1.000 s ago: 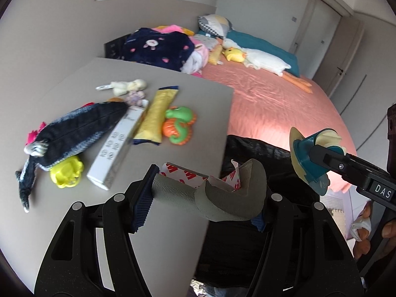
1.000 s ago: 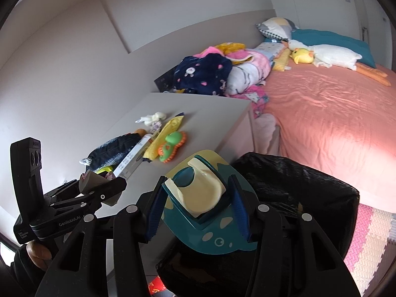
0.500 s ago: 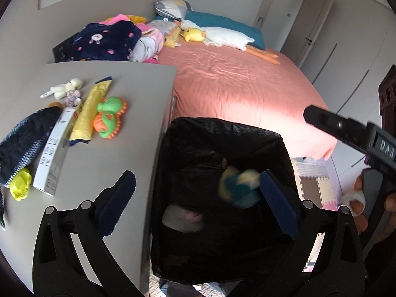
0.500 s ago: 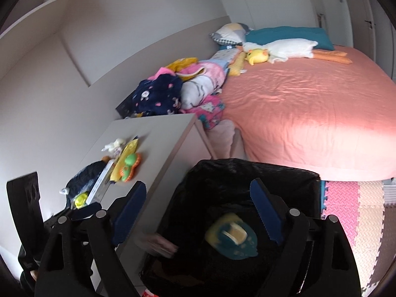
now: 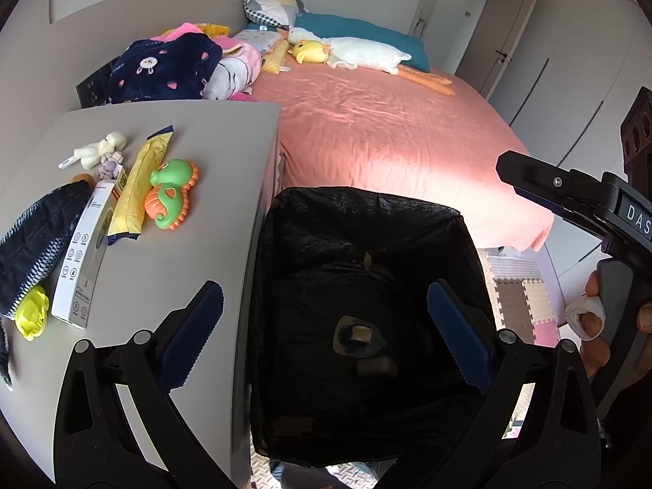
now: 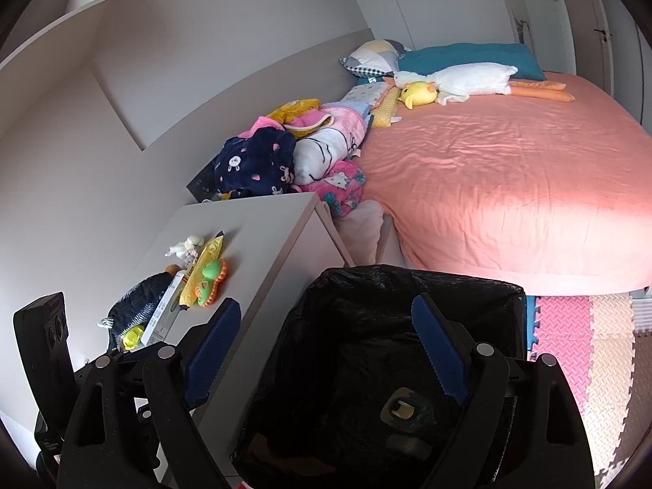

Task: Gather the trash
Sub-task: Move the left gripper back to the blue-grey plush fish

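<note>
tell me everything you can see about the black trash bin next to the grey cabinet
The trash bin is roughly square, lined with a crinkly black plastic bag folded over its rim. It stands upright and open on the floor, against the grey cabinet's side, near the pink bed. Inside, at the bottom, lie a teal item and a dim grey piece.

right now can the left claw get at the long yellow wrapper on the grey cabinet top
Probably yes. The left claw is open and empty over the black-lined bin, and the long yellow wrapper lies uncovered on the grey cabinet top, though a green and orange toy sits close beside it.
</note>
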A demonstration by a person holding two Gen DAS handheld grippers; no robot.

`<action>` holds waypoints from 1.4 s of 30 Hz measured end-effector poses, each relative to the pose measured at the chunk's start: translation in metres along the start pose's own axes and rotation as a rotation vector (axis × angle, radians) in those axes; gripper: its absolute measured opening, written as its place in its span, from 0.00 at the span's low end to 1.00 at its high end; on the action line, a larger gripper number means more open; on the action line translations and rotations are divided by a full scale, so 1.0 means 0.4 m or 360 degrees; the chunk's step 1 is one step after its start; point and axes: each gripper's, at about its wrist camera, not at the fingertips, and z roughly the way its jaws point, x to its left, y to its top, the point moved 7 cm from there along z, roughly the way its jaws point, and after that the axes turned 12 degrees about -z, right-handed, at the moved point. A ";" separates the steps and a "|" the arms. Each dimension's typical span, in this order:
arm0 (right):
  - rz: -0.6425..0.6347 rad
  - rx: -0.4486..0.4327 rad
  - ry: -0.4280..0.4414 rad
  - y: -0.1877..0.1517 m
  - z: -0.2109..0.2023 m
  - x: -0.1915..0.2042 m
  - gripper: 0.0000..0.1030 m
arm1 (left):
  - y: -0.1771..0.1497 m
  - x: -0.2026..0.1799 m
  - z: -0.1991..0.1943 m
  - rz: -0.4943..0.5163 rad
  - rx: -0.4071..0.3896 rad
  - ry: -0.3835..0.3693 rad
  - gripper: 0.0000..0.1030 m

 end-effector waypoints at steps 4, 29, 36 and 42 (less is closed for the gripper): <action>-0.0026 0.0003 0.0023 0.006 0.006 0.018 0.84 | 0.000 0.006 -0.007 0.0009 -0.0011 0.0009 0.94; -0.0227 0.0128 0.0243 0.030 0.171 0.281 0.84 | -0.012 0.255 -0.121 -0.0197 -0.0125 0.0248 0.94; -0.0324 0.0179 0.0261 0.027 0.229 0.361 0.84 | -0.009 0.350 -0.149 -0.0280 -0.0152 0.0325 0.94; -0.0338 0.0217 0.0264 0.037 0.283 0.397 0.84 | 0.011 0.417 -0.159 -0.0325 -0.0175 0.0371 0.94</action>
